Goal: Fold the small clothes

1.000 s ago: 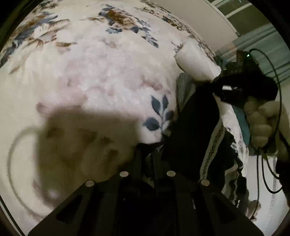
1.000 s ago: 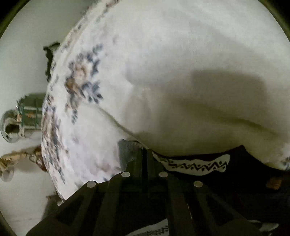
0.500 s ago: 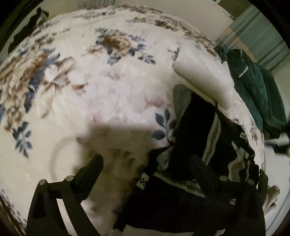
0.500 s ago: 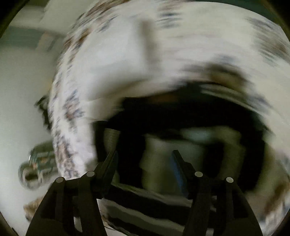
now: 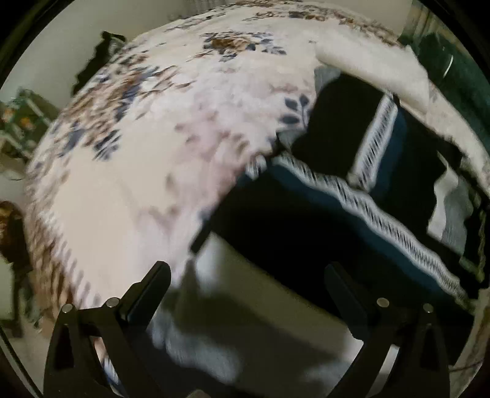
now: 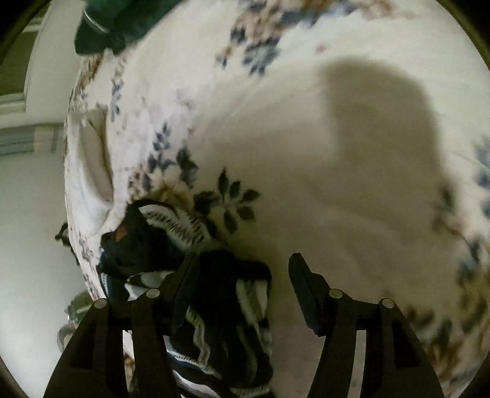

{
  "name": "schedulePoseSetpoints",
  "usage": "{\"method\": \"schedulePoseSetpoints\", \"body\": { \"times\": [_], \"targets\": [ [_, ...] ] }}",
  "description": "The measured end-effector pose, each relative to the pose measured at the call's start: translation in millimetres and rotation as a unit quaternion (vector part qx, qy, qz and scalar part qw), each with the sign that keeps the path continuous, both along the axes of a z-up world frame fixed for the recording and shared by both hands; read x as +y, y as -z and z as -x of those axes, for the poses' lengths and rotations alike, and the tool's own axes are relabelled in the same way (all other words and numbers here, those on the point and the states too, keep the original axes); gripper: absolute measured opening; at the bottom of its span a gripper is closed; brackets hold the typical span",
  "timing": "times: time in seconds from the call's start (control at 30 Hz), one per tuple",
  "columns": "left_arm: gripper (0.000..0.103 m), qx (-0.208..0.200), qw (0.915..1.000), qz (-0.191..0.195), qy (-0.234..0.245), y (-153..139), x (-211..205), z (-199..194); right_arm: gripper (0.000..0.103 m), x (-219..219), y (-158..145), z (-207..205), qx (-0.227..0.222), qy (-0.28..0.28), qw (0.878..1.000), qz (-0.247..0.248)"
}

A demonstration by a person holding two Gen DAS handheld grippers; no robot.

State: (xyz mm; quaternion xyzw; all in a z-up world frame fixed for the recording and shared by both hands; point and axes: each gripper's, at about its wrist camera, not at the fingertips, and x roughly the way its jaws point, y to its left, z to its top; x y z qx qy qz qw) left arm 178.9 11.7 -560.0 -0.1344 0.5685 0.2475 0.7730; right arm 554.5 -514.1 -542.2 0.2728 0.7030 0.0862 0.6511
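Both views look steeply down on a bed (image 5: 159,171) covered by a white floral blanket, blue and brown blooms across it.

Left tongs (image 5: 248,283): jaws spread wide, having just been opening; nothing gripped. Between the two black fingers lies a pale part of the garment, blurred, not touched by either pad. Beyond the fingertips sprawls the dark garment (image 5: 291,226), black and navy with white zigzag-patterned bands, spread out on the right part of the blanket. A white pillow (image 5: 376,67) sits at its far edge, and a dark green cloth (image 5: 453,61) lies beyond that, at the upper right rim of the view.

Right tongs (image 6: 242,263): jaws parted roughly halfway, nothing clamped (they have just opened). The same garment (image 6: 220,303) lies crumpled in a heap at lower left of this view; the left finger (image 6: 186,275) stands in front of it, whether touching it I cannot tell, and the right finger (image 6: 301,275) is over bare blanket. Between the fingertips: the garment's edge and blanket. The pillow (image 6: 92,165) shows at left, the green cloth (image 6: 116,21) at the top. A broad shadow (image 6: 376,122) falls on the blanket at upper right.

Both views are motion-blurred.
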Motion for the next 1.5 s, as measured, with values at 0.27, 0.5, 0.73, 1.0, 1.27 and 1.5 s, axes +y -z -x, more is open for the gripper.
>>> {"method": "schedulePoseSetpoints", "body": {
  "times": [0.27,0.5,0.73,1.0,1.27,1.5],
  "targets": [
    [0.102,0.019,0.9996,-0.003,-0.019,-17,-80,35,0.041,55,23,-10,-0.021,-0.152,0.988,-0.033],
    [0.102,0.025,0.9996,-0.004,-0.009,-15,-123,47,0.074,54,3,-2,-0.059,-0.189,0.979,-0.058],
    [0.102,0.023,0.9994,0.019,0.016,-18,-153,52,0.006,38,-1,-27,-0.084,-0.108,0.990,0.038],
    [0.102,0.055,0.9857,0.101,0.124,0,-224,70,0.006,23,18,-62,-0.030,-0.100,0.994,0.039],
    [0.102,0.101,0.9588,0.146,0.222,26,-311,104,0.053,-43,-11,-20,-0.011,-0.086,0.995,-0.041],
    [0.102,0.105,0.9530,0.147,0.243,40,-332,106,0.049,-17,19,42,0.043,-0.099,0.986,-0.125]
  ]
}}
